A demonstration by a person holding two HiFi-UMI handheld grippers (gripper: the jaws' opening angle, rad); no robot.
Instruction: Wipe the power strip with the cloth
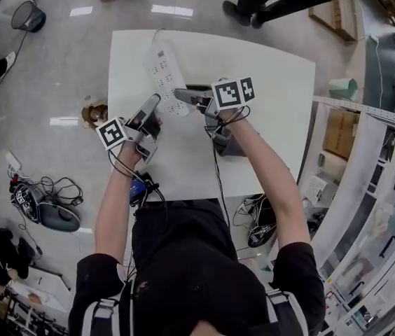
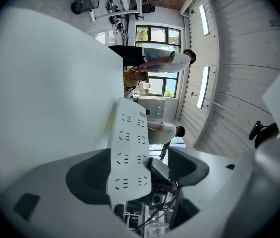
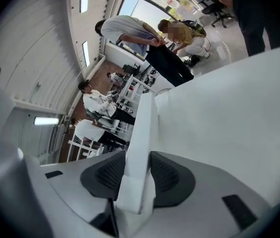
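A white power strip (image 1: 162, 68) lies lengthways on the white table (image 1: 267, 82), its sockets facing up and its cord running to the far edge. Both grippers meet at its near end. My right gripper (image 1: 183, 95) comes in from the right; in the right gripper view its jaws (image 3: 136, 170) are shut on the strip (image 3: 142, 133), seen edge-on with a dark pad pressed on each side. My left gripper (image 1: 152, 107) reaches in from the near left. In the left gripper view the strip (image 2: 129, 148) stands between its jaws (image 2: 140, 167), with a gap to the right pad.
People stand at the table's far side, with shoes (image 1: 243, 12) close to the edge. A black bin (image 1: 28, 16) and a tangle of cables and gear (image 1: 43, 201) sit on the floor to the left. Shelving and boxes (image 1: 341, 131) line the right.
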